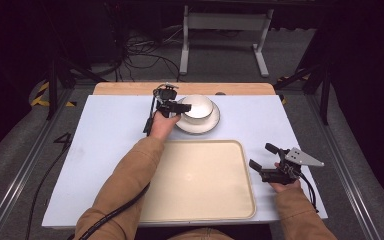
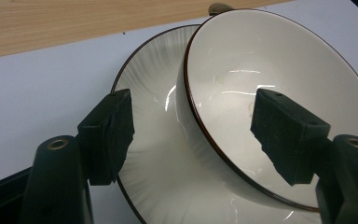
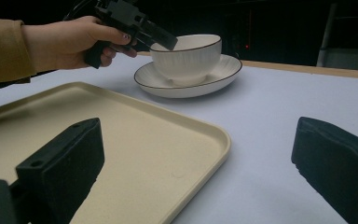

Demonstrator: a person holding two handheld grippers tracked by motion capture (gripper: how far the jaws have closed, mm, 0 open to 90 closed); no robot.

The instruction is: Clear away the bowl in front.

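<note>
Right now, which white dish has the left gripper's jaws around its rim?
The bowl: its rim lies between the jaws. The plate only sits underneath it.

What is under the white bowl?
The white bowl stands on a white plate with a dark rim, on the table. The plate's ribbed rim shows around the bowl; its middle is covered by the bowl, so that part cannot be seen.

high: above, fwd-down | L cam: close on bowl [image 2: 270,93] | R cam: low, far, same bowl [image 3: 186,56]
</note>
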